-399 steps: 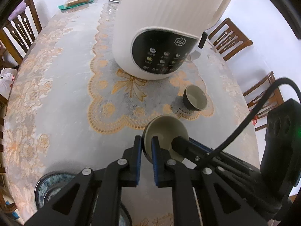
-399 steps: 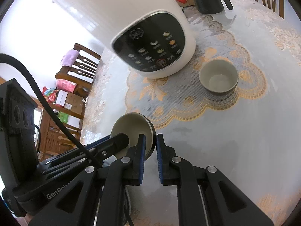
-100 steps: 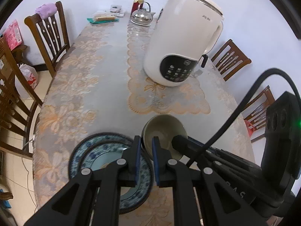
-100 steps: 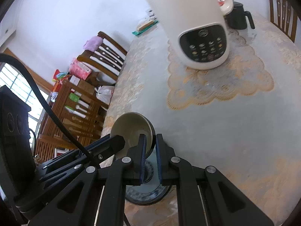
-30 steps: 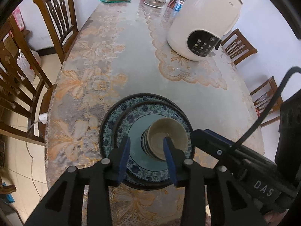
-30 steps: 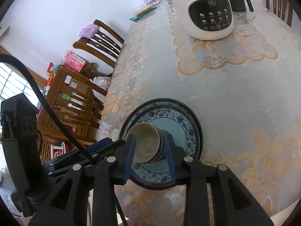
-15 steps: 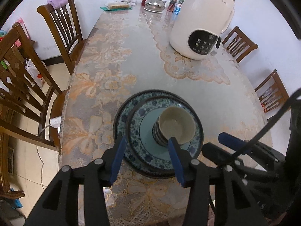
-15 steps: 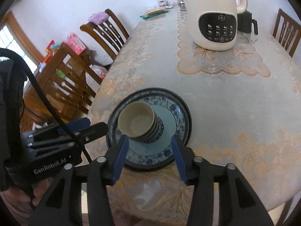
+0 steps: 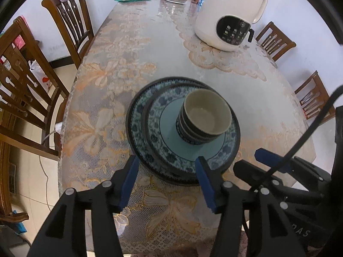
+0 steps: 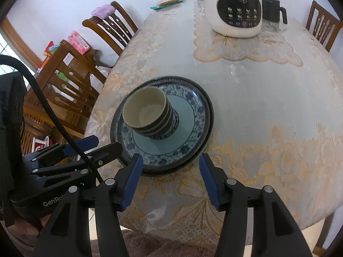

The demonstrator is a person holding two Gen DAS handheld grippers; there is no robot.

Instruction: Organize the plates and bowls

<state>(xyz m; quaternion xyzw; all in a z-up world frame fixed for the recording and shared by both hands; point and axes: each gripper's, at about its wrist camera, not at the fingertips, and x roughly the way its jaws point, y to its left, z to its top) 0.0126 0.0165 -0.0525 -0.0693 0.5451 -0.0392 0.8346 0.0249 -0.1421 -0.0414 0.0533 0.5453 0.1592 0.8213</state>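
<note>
Sitting nested on the stacked blue-patterned plates point(image 9: 150, 132) near the front edge of the worktop point(image 9: 137, 49): the stack of bowls point(image 9: 204, 117), upright, just ahead of both grippers. Hovering at the plates' near rim, jaws spreading with nothing between them: the left gripper point(image 9: 168, 182), slightly left of the bowls. Likewise opening and empty, the right gripper point(image 10: 170, 180), slightly right of them. Lying about equally near to both, the bowls; judging by this, nothing favouring either hand, and the stacking looking done.
</note>
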